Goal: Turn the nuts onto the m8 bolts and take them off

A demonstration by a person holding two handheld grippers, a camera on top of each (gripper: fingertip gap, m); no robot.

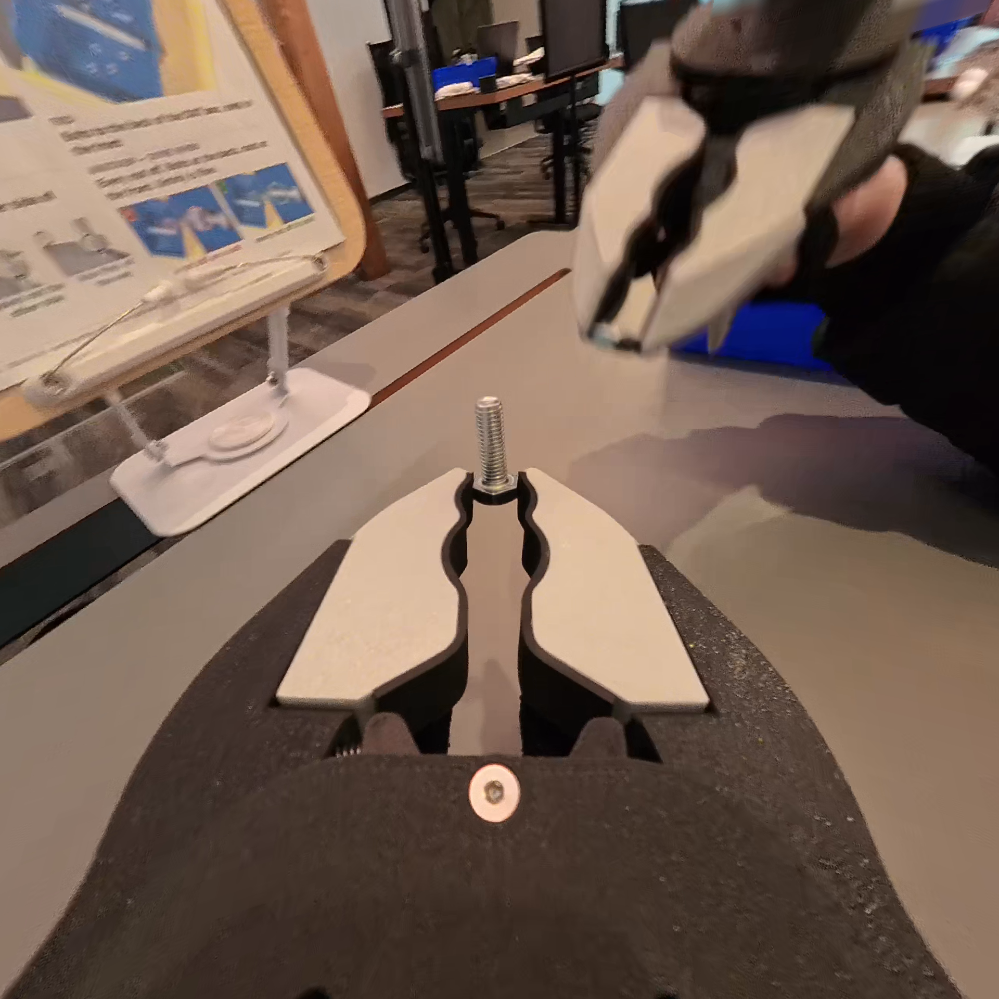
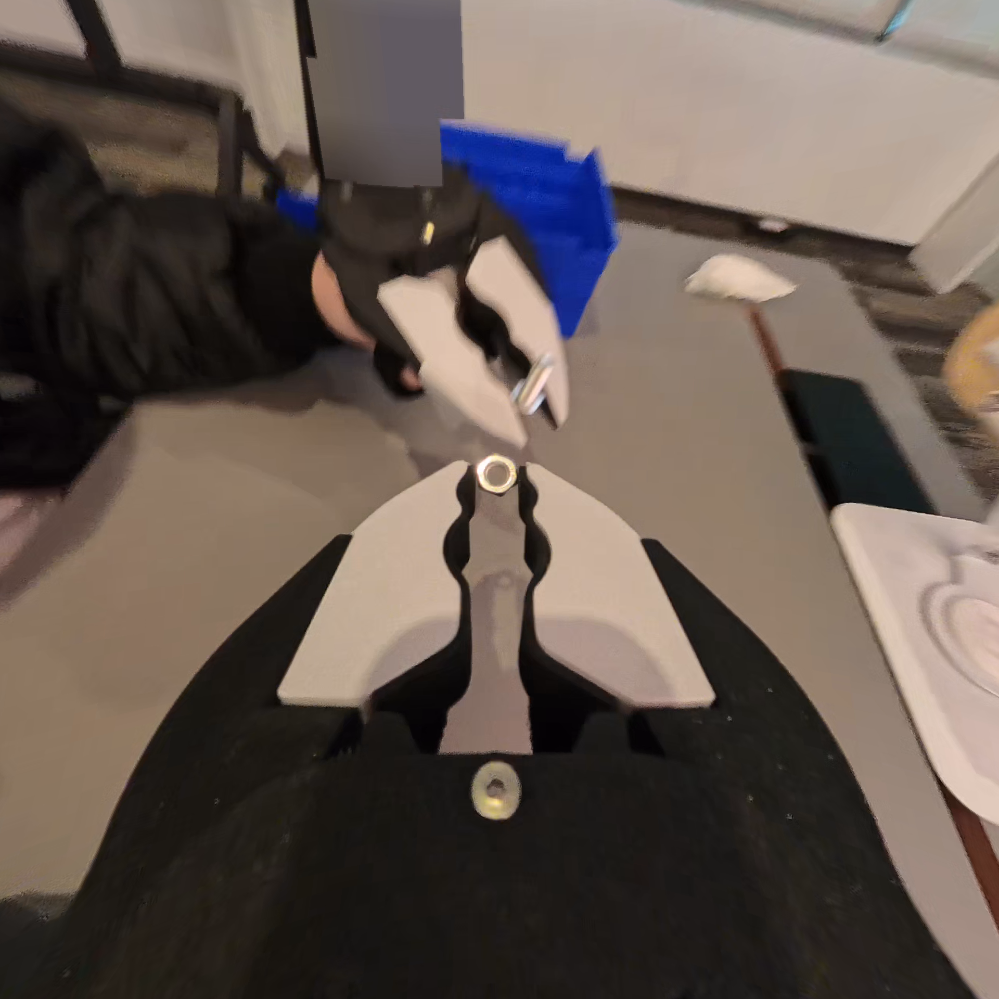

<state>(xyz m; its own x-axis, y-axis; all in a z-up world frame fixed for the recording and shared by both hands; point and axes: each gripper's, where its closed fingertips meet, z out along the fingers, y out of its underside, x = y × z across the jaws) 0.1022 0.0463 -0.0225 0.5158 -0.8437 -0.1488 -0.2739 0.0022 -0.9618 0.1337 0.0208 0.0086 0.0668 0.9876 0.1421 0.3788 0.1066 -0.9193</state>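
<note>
The left gripper is low over the grey desk. Its jaws are nearly closed and squeeze the flat head of a silver bolt. The bolt stands straight up, with its screw end at the top. The top of the bolt is bare.

The right gripper is up in the air above the desk. Its jaws are nearly closed too, and they pinch a small silver nut at the very tips. The hole of the nut faces the camera. In the left wrist view this gripper hangs above the bolt and off to the right, not touching it, and it looks blurry. A hand in a black glove holds it.

In the right wrist view the left gripper sits just past the nut, with the bolt between its fingers.

A blue bin stands on the desk behind the grippers. A white stand with a board of pictures is on the left side of the desk.
</note>
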